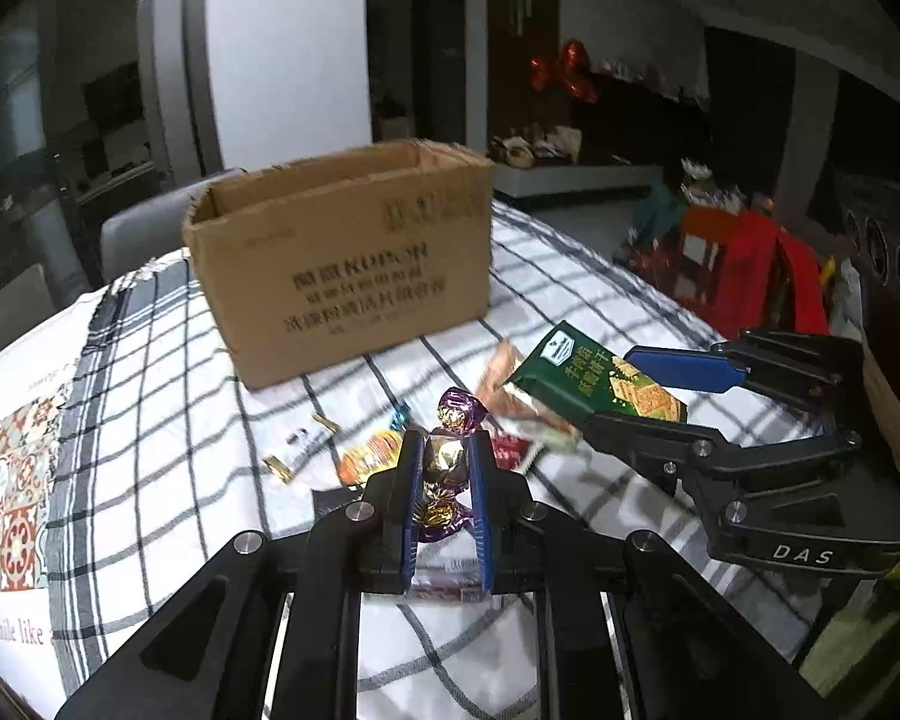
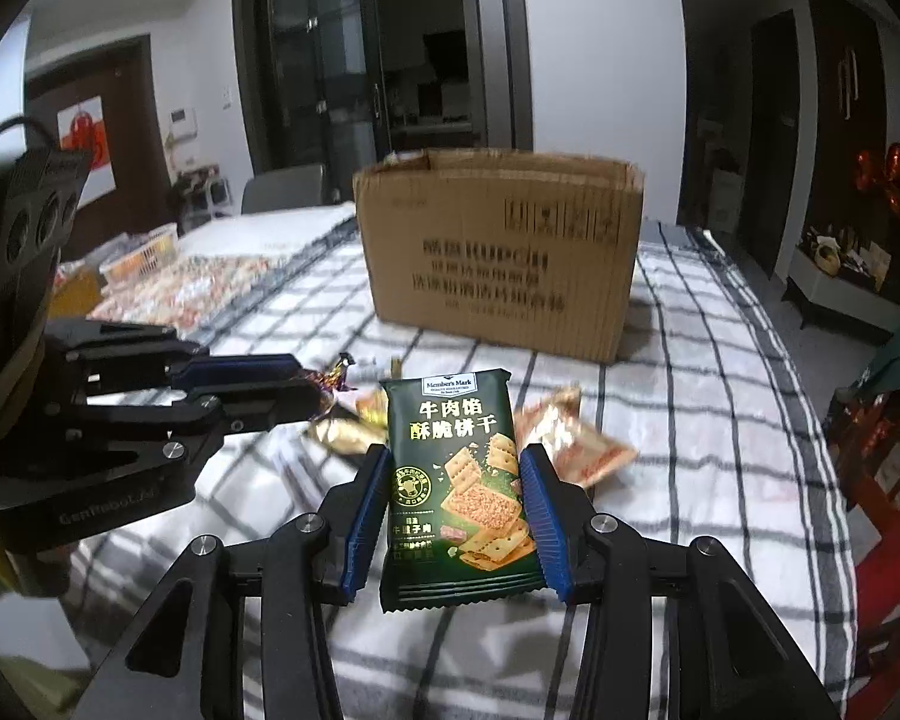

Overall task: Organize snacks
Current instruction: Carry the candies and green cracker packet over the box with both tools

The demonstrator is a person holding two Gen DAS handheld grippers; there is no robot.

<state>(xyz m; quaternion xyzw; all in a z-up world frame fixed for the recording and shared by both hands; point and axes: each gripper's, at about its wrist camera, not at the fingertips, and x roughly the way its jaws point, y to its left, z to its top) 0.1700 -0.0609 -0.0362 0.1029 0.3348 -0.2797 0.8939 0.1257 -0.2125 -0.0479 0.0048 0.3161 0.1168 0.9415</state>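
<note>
My left gripper [image 1: 444, 450] is shut on a purple and gold foil candy [image 1: 447, 462], held above the checked cloth; the same gripper [image 2: 306, 387] shows at the left of the right wrist view. My right gripper [image 2: 453, 462] is shut on a dark green cracker packet [image 2: 459, 486] held upright by its sides, and this gripper [image 1: 612, 387] with the packet [image 1: 594, 381] shows at the right of the left wrist view. An open cardboard box [image 1: 342, 264] [image 2: 501, 252] stands on the table beyond both. Several small snack packets [image 1: 372, 456] [image 2: 564, 432] lie on the cloth below.
The table wears a black and white checked cloth [image 1: 168, 420] [image 2: 690, 396] over a patterned one [image 1: 12, 480]. A grey chair [image 2: 282, 186] stands behind the table. Red bags [image 1: 744, 264] sit on the floor at the right. A yellow basket [image 2: 144, 255] rests far left.
</note>
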